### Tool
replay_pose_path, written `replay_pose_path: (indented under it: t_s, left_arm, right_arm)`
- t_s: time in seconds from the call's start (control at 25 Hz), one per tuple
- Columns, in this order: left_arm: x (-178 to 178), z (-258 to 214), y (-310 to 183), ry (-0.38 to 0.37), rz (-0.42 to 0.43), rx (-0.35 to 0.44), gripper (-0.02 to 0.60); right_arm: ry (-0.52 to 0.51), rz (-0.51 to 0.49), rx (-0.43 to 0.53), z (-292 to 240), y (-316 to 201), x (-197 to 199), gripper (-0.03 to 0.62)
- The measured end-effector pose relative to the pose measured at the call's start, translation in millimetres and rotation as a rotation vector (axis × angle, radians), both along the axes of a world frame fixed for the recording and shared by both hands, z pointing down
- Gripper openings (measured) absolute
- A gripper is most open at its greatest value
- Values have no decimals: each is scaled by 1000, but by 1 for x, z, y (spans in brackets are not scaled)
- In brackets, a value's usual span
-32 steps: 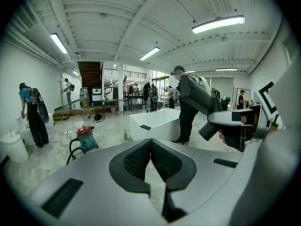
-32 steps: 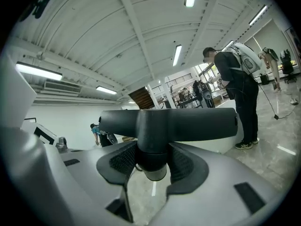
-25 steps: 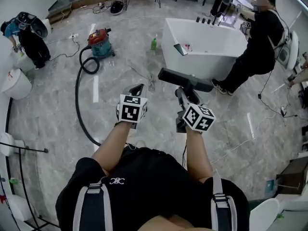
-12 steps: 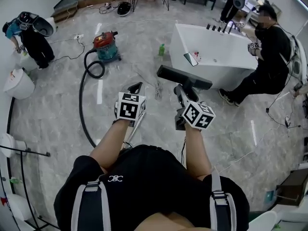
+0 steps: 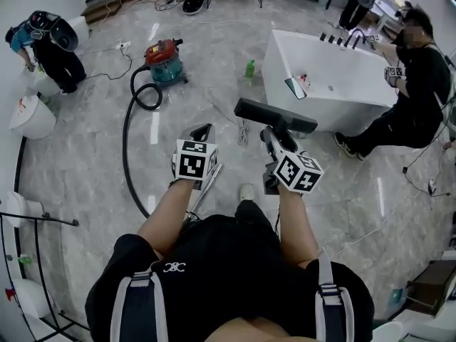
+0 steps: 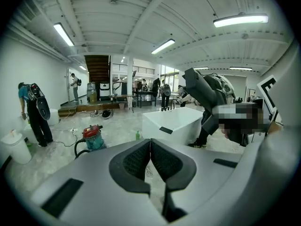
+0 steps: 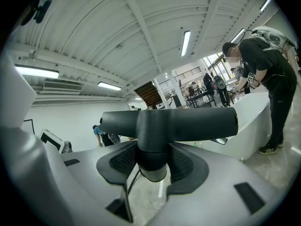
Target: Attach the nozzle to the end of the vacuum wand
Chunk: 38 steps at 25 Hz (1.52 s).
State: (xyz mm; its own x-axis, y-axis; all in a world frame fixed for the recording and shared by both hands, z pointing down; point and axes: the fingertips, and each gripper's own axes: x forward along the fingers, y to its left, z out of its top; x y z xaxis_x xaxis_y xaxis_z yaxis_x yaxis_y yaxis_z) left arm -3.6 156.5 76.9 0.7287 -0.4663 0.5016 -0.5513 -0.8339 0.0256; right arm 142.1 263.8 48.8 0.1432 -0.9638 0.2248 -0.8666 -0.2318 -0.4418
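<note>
My right gripper is shut on the neck of the black T-shaped floor nozzle; its wide head lies crosswise beyond the jaws. In the right gripper view both pads clamp the nozzle's round neck inside the right gripper. My left gripper is shut, and the left gripper view shows the left gripper with pads together and nothing between them. A silver wand slants below the left gripper's cube. The black hose runs from it to the red and teal vacuum.
A white bathtub stands ahead to the right, with a person in black bent over it. A green bottle stands by the tub. Another person works at far left by white toilets. Cables lie across the marble floor.
The vacuum, bottle and bathtub have shifted right in the head view as I move across the floor. My shoe now shows between my arms. Both grippers stay as they were.
</note>
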Motion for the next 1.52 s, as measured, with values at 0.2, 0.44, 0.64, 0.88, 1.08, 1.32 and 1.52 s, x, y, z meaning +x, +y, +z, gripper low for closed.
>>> replay_pose_path:
  t_s: [0.2, 0.44, 0.64, 0.88, 1.08, 1.32, 1.52]
  left_arm:
    - [17, 13, -45, -13, -62, -2, 12]
    - [38, 18, -103, -21, -171, 4, 12]
    - [58, 13, -153, -17, -256, 14, 12]
    - [51, 39, -185, -32, -361, -10, 12]
    - [16, 85, -187, -41, -496, -100, 12]
    - [-49, 170, -182, -183, -550, -126, 14]
    - [-85, 277, -197, -161, -537, -229, 14]
  right_arm:
    - [-23, -51, -3, 14, -53, 31, 190]
    - [-9, -182, 21, 9, -136, 65, 190]
    - [-8, -283, 16, 7, -204, 95, 190]
    - [-31, -439, -28, 28, -272, 96, 190]
    - [-58, -583, -45, 57, -314, 70, 190]
    - [-98, -713, -185, 124, -343, 3, 190]
    - [-107, -763, -288, 203, -360, -34, 190]
